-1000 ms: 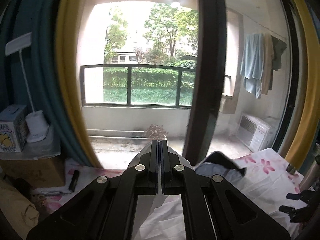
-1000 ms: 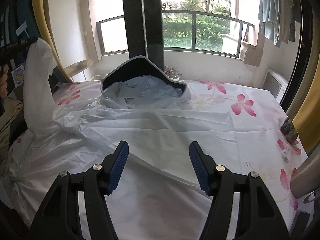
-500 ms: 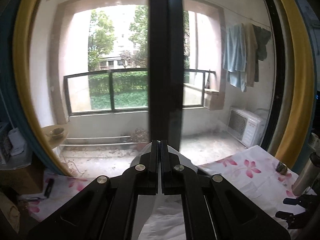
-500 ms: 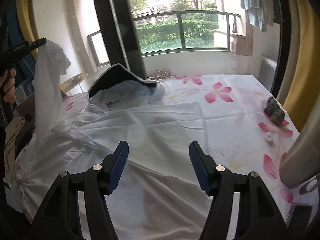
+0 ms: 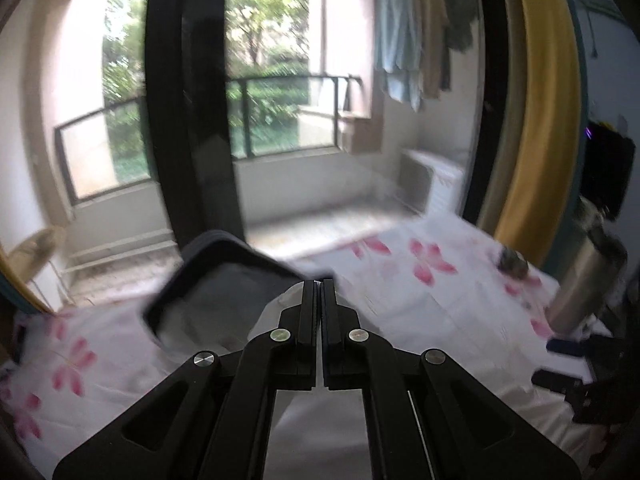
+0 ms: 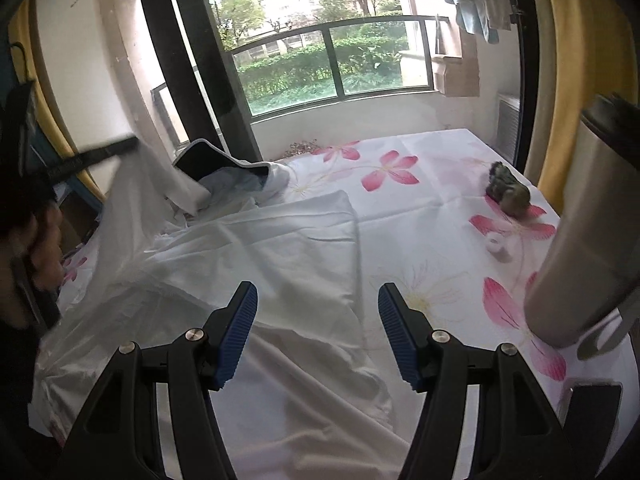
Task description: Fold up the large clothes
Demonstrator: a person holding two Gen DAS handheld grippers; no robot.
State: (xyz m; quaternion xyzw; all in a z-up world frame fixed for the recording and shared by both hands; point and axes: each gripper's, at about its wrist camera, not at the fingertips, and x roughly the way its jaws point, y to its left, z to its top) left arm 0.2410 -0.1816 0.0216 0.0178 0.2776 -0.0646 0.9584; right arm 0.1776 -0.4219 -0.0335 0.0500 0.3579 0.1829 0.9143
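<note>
On the flowered tablecloth [image 6: 432, 216] a large white garment [image 6: 280, 264] lay spread, covering the left and near part of the table, its dark-edged hood [image 6: 224, 168] bunched at the far end by the window. The left gripper [image 5: 318, 285] was clenched on a sleeve [image 6: 160, 176] of the garment, white cloth pinched between the two black fingers and hanging below them. In the right wrist view that sleeve was held lifted off the table at the far left, above the body of the garment, likely so it could be carried across and laid inward as a fold. Left view was motion-blurred, so fine detail there was unclear.

The right gripper [image 6: 318, 322] hovered over the near middle of the garment with its blue-padded jaws wide apart, holding nothing, probably placed to pin or smooth the body while the sleeve came over. A steel bottle [image 6: 588, 240] stood at the right edge, a small dark lump [image 6: 508, 192] and a small white roll [image 6: 498, 246] sat on bare cloth to the right, well apart from the garment. Fold looked early: body wrinkled, hood not flattened.
</note>
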